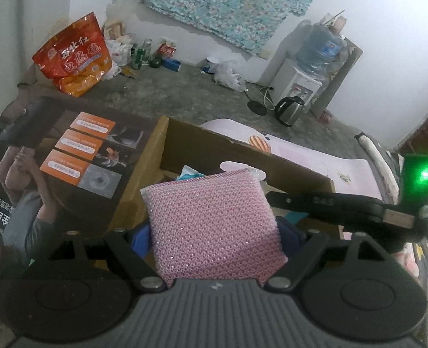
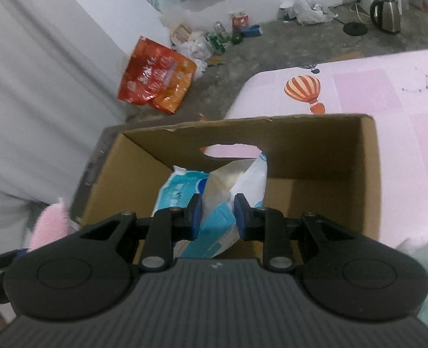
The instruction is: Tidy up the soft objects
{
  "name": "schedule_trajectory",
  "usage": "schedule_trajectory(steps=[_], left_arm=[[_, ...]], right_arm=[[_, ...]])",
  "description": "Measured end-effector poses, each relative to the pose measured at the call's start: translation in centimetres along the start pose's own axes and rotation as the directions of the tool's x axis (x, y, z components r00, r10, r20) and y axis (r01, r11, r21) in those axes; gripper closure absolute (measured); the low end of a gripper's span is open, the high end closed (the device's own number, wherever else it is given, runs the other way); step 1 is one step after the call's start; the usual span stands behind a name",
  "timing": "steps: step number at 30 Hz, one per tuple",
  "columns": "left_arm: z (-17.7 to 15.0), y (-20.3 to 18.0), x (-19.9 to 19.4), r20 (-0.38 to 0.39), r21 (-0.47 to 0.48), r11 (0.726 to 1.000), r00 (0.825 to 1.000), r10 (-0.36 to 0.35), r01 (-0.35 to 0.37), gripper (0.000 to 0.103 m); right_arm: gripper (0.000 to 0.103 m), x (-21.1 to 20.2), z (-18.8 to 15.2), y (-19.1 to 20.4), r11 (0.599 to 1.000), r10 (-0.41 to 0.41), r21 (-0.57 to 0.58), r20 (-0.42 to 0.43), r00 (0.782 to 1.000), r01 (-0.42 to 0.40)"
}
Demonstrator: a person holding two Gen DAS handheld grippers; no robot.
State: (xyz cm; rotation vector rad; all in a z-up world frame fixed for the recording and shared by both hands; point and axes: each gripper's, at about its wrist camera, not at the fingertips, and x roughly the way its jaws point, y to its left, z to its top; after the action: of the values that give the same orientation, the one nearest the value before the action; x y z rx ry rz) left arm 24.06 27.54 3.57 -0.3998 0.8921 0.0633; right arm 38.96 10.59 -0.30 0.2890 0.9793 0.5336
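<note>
At the bottom centre of the left wrist view, the left claw (image 1: 218, 232) is clamped wide on a pink mesh sponge (image 1: 214, 226), above the cardboard box (image 1: 243, 156). The right claw (image 2: 217, 217) pinches a blue-white tissue pack (image 2: 216, 197) over that box's middle; a pink tabletop (image 2: 373, 87) lies beyond.

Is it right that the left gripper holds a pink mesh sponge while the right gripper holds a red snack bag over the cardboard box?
Not quite. The right gripper is shut on a blue-and-white tissue pack, not a red bag, over the cardboard box, as the right wrist view shows. The left gripper does hold the pink mesh sponge.
</note>
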Motion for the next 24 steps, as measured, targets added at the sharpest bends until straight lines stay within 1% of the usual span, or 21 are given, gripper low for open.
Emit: schedule_trajectory(steps=[4,6,9,11,12,13,15,19,24], left_arm=[[0.0,0.3,0.3,-0.009,-0.006,1.000,1.000,0.005,-0.005,0.017],[-0.1,0.4,0.3,-0.011,-0.014,1.000,1.000,0.002,-0.003,0.017],[-0.1,0.5,0.2,-0.011,-0.013,1.000,1.000,0.005,-0.005,0.017],[-0.1,0.5,0.2,-0.013,-0.014,1.000,1.000,0.002,-0.002,0.017],[0.0,0.5,0.2,-0.014,-0.016,1.000,1.000,0.004,-0.004,0.017],[-0.1,0.4,0.2,-0.016,-0.016,1.000,1.000,0.003,-0.003,0.017],[-0.1,0.2,0.0,-0.020,-0.011,1.000,1.000,0.004,-0.004,0.017],[-0.4,-0.5,-0.5,-0.020,-0.001,1.000,1.000,0.001,-0.001,0.017],[-1.0,-2.2,0.1,-0.042,0.031,0.999,0.999,-0.008,0.010,0.017]], right_arm=[[0.078,1.4,0.7,1.3,0.997,-0.019,-0.071,0.016,1.000,0.020],[0.078,1.3,0.4,1.5,0.997,-0.010,-0.081,0.000,1.000,0.010],[0.077,1.7,-0.1,0.9,0.995,-0.013,-0.100,-0.052,0.999,0.007],[0.072,1.8,-0.4,0.7,0.994,-0.027,-0.103,-0.072,0.997,0.020],[0.067,1.5,-0.6,0.5,0.995,-0.028,-0.099,-0.071,0.997,0.021],[0.059,1.2,-0.6,0.4,0.995,-0.025,-0.096,-0.067,0.997,0.019],[0.050,0.1,-0.6,0.1,0.996,-0.013,-0.086,-0.040,0.999,0.009],[0.048,-2.5,-0.4,-0.5,0.997,0.040,-0.064,0.019,0.999,-0.039],[0.048,-7.6,-1.3,-2.8,0.992,0.125,-0.001,0.107,0.986,-0.126]])
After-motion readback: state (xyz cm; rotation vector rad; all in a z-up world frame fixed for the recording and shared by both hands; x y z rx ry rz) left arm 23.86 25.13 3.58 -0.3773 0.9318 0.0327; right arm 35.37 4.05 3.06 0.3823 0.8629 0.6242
